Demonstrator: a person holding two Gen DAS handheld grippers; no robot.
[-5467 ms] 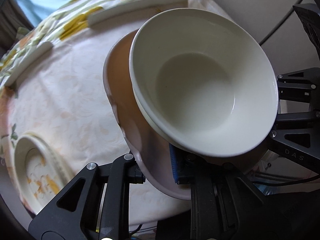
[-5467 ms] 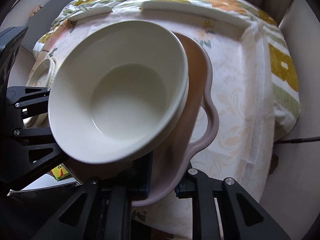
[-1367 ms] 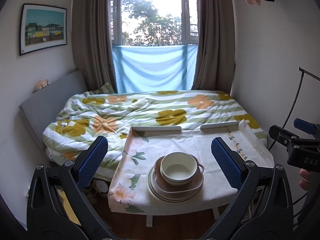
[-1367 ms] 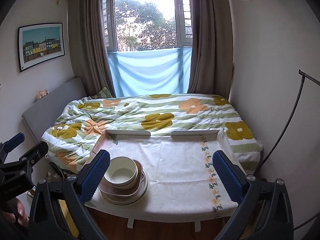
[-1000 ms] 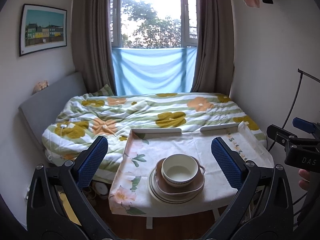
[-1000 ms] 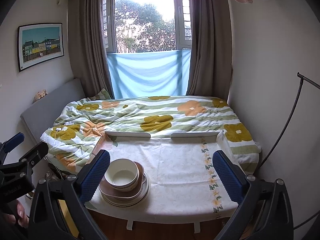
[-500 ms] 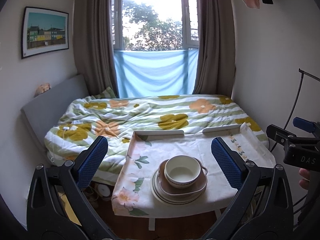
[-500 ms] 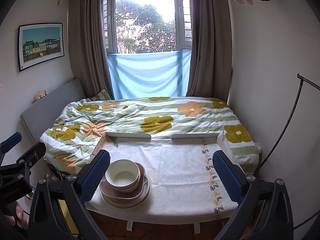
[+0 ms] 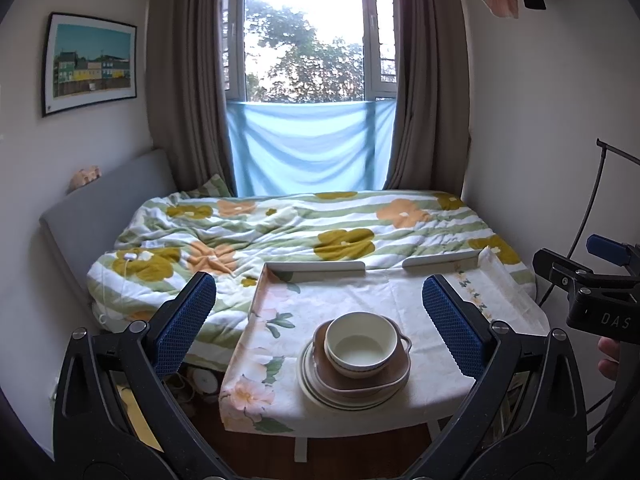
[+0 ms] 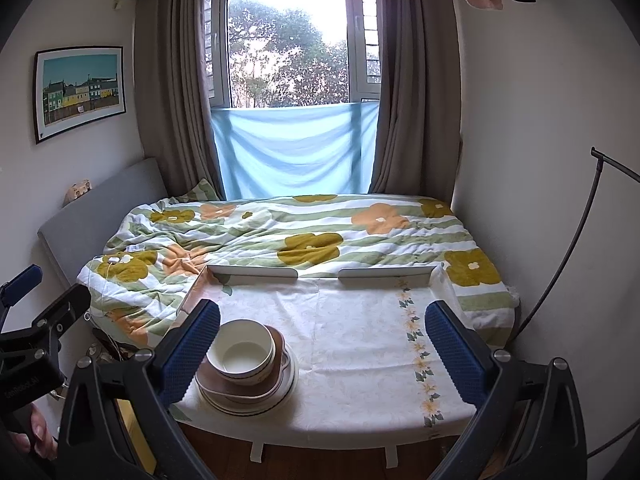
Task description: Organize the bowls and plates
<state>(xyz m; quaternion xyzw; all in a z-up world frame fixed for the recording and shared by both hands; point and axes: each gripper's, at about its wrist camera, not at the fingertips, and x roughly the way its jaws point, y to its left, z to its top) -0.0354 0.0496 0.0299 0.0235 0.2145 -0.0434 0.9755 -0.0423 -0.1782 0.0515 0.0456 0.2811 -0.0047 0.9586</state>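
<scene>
Both grippers now back from the table (image 9: 400, 292), bedroom in view.

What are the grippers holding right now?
Nothing. The left gripper and right gripper are both open and empty; the bowl sits on the plates.

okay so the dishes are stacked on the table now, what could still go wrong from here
1. The stack of plates sits close to the table's near edge, so a bump could send it to the floor.
2. The cream bowl sits off-center on the brown handled dish; it might slide if the tablecloth is tugged.
</scene>
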